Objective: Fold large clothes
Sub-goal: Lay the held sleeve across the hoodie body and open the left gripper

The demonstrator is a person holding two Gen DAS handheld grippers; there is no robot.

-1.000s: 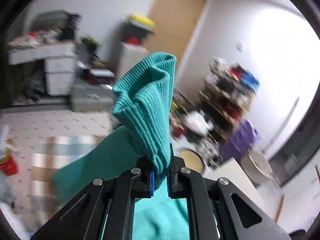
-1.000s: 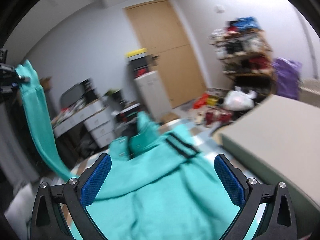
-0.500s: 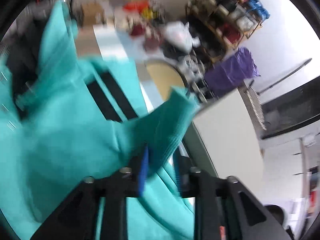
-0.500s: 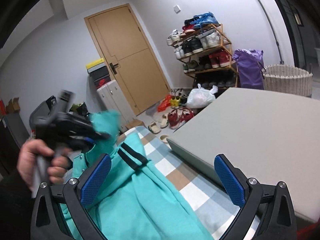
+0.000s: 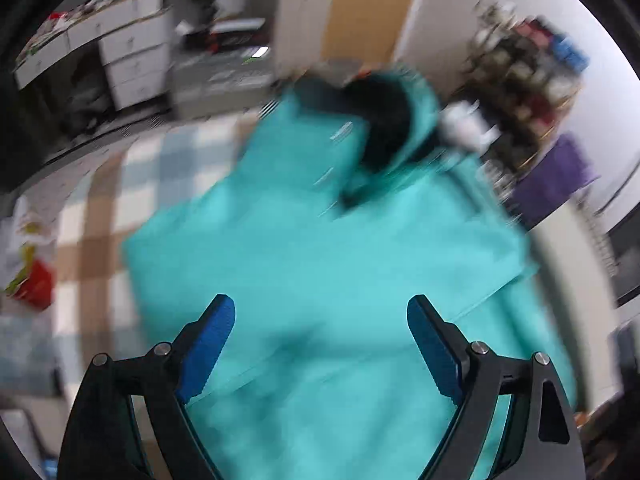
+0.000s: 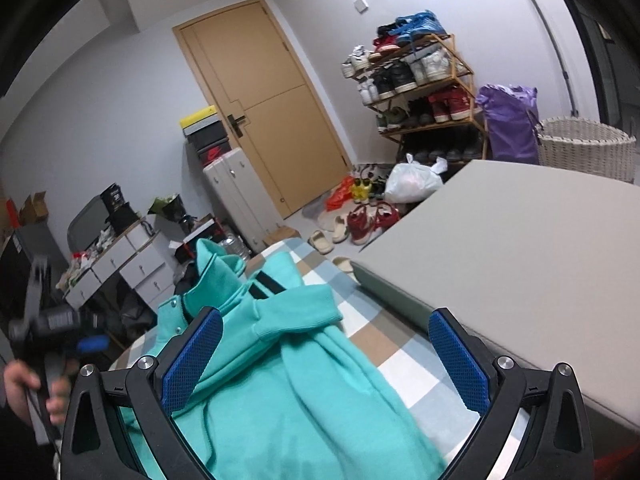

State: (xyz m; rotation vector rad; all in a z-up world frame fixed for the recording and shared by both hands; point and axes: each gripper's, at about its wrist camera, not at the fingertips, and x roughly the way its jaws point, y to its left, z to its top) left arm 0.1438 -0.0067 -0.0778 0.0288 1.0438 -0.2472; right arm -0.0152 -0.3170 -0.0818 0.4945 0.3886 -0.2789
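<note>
Teal jacket [image 6: 280, 380] beneath both gaping tongs [image 5: 320, 340] [image 6: 324, 356]; right view alone shows door [image 6: 264, 108].

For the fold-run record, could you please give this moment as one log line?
stage: sleeve laid over | left tongs: just opened, nothing gripped | right tongs: open, nothing gripped | teal cotton sweatshirt: on checked blanket

Left view motion-blurred; right view sharp, evenly lit, fisheye-warped.

Left claw [image 5: 320, 344] just opening, empty, above teal garment [image 5: 320, 248].
</note>
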